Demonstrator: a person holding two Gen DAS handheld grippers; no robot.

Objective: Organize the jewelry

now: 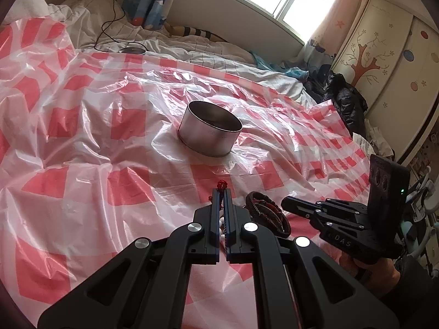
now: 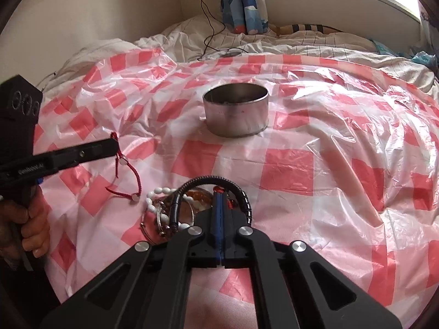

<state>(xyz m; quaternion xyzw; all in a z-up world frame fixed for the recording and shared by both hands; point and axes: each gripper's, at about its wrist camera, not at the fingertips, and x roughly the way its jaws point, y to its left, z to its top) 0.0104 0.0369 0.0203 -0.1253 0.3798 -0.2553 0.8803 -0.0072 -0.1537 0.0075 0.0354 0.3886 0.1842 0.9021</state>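
Both grippers were clamped shut — the left gripper (image 2: 116, 144) on a red cord bracelet (image 2: 129, 174), the right gripper (image 2: 221, 192) on a black beaded bracelet (image 2: 242, 192) — before a metal tin (image 2: 236, 115).

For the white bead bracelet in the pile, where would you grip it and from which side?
Judging by the right wrist view, take the white bead bracelet at its far arc, coming from above on the pile's left: those beads lie exposed there, while nearer ones pass under the metal bangle and black bracelet.

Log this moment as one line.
left hand-held gripper: shut on red cord bracelet | right hand-held gripper: shut on red bead in bracelet pile | metal tin: upright
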